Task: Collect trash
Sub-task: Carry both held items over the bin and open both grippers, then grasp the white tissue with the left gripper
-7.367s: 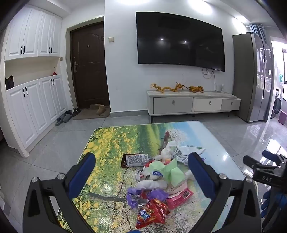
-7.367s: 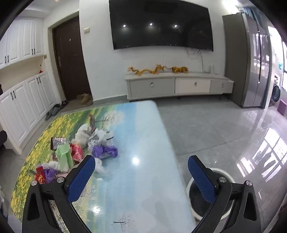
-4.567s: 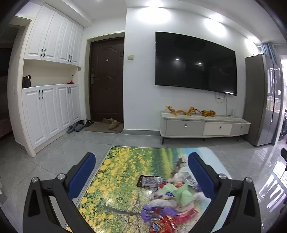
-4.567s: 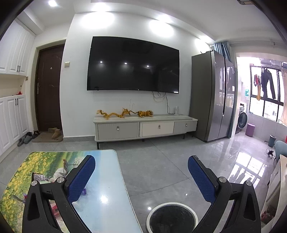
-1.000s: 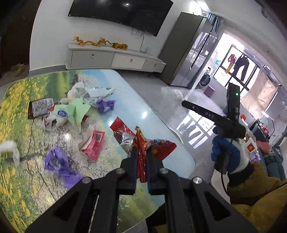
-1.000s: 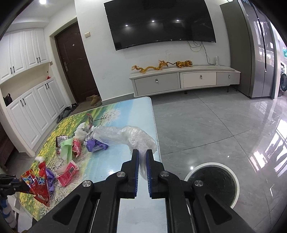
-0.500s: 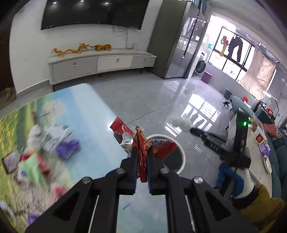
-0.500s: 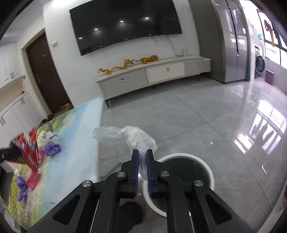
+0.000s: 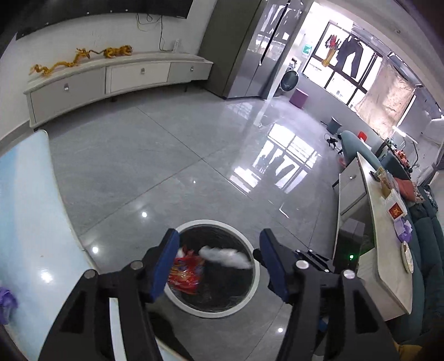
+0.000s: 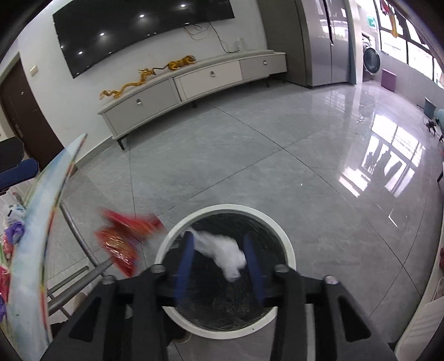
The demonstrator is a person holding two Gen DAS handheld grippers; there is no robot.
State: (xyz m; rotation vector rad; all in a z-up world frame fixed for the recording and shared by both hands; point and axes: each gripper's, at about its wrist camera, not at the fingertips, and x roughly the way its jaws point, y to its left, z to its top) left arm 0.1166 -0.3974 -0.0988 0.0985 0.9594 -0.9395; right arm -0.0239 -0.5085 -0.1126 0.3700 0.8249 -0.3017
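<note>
Red wrapper (image 9: 186, 270) and clear bag (image 10: 222, 251) both loose, blurred, over white-rimmed bin (image 9: 256, 273) on the grey floor. Left gripper (image 9: 219, 261) above the bin: jaws have just been opening, apart, gripping nothing. Right gripper (image 10: 219, 262): jaws likewise just opened, bag between them, unpinched. Table (image 9: 25, 211) at left.

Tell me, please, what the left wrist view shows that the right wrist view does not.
Only the left wrist view shows the teal sofa, the long side counter and hanging clothes. Only the right wrist view shows the dark door, the television and the table's metal legs. Both show the white-rimmed bin, the red wrapper and the clear plastic bag, released from open fingers, plus the cabinet with golden dragons.
</note>
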